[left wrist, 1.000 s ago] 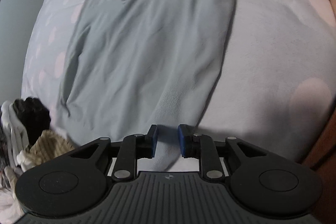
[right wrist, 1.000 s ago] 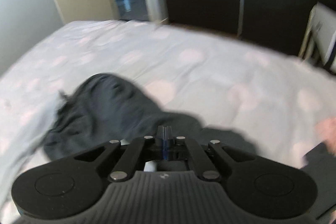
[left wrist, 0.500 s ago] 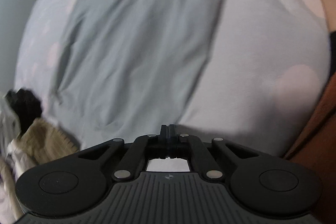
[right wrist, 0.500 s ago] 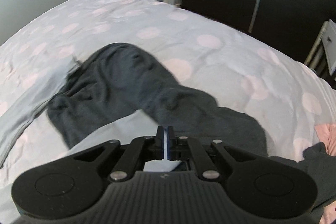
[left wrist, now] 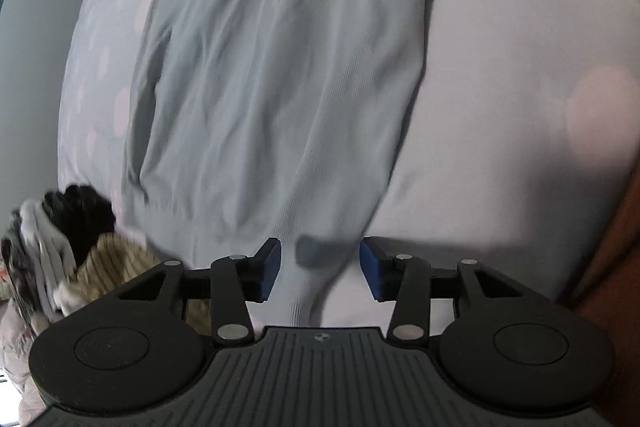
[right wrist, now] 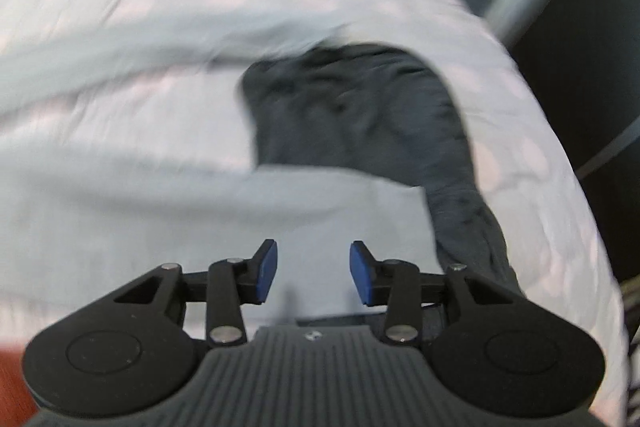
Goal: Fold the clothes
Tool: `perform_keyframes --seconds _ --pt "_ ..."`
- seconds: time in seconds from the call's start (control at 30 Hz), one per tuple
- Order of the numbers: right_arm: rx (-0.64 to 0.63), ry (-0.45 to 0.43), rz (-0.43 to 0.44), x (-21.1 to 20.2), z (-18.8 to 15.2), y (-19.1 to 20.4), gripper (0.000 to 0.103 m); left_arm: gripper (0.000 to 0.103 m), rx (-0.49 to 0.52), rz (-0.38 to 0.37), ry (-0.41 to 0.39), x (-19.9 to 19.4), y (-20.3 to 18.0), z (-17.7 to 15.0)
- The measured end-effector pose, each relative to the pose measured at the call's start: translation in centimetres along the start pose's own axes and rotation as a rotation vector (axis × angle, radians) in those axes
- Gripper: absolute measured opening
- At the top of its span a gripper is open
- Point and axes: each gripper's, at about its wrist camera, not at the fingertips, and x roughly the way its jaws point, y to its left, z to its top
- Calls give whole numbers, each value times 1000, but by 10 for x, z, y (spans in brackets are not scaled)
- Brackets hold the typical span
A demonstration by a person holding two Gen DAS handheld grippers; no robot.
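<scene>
The light garment (left wrist: pixel 280 99) is laid lengthwise down the bed (left wrist: pixel 520 75), its hem at the near edge. The left gripper (left wrist: pixel 319 269) is opening over that hem, nothing pinched. The right gripper (right wrist: pixel 313 277) is opening too, empty, beside the dark garment (right wrist: pixel 360 111). Wrinkles should be smoothed out before the hem is regripped.

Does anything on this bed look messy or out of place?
Yes. The dark grey garment lies crumpled and unfolded on the spotted bedsheet, and a heap of mixed clothes sits bunched at the bed's edge beside the light grey garment.
</scene>
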Motion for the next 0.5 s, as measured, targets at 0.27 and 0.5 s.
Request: perform_keyframes --seconds 0.27,0.5 --pt "-200 62 -43 4 2 27 46 18 -92 18 -30 11 -5 16" --pt "-533 -7 -107 8 -16 56 50 6 -80 115 -19 21 -3 19"
